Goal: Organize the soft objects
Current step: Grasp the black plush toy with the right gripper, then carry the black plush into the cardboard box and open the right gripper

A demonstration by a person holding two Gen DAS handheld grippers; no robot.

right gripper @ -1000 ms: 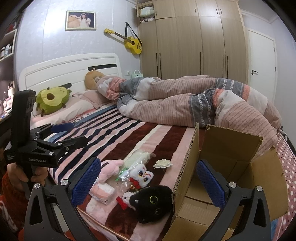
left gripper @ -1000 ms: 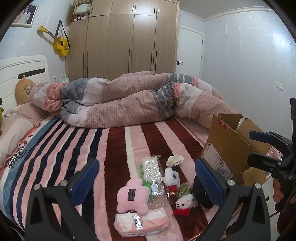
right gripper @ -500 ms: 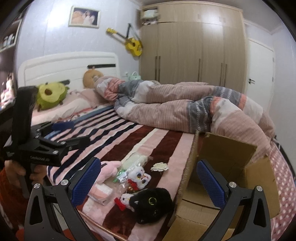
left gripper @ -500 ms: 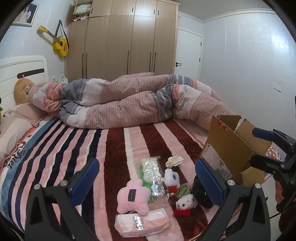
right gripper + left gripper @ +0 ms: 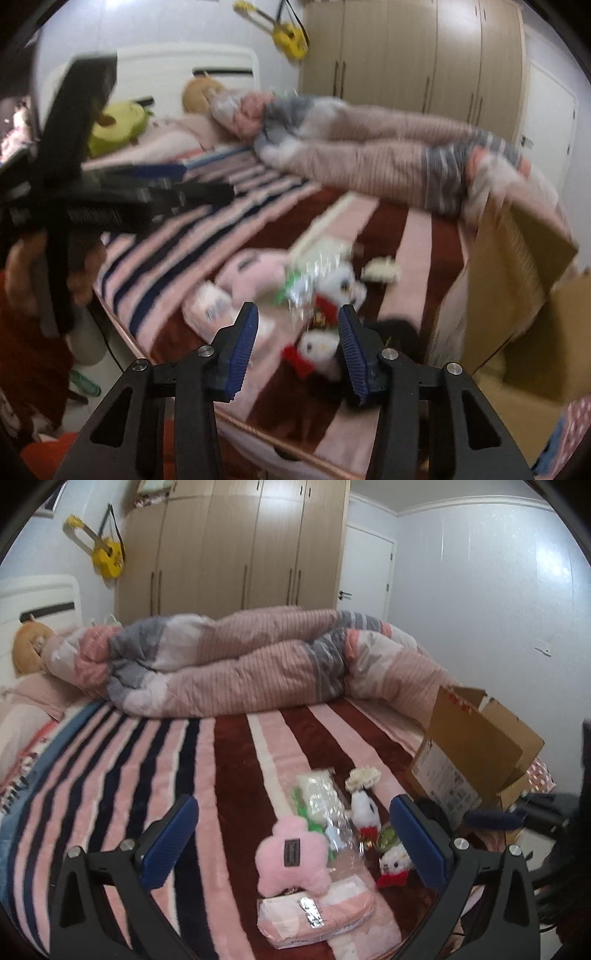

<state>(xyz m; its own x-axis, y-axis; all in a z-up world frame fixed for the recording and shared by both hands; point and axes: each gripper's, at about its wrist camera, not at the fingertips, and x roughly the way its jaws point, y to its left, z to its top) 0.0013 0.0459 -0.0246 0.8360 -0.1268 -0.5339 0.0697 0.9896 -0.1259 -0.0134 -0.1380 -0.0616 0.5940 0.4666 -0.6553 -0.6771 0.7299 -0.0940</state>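
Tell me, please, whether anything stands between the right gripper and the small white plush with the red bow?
Nothing visible does. The right gripper, its jaws closing, points straight at the white plush, which shows in the gap between its fingers. The black plush lies just beside it, toward the cardboard box.

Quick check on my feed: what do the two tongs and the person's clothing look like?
Both the left tongs and right tongs have black skeletal frames with triangular cutouts, silver bolts, and blue ribbed pads. The left unit's black handle carries white lettering, too blurred to read. A red sleeve shows.
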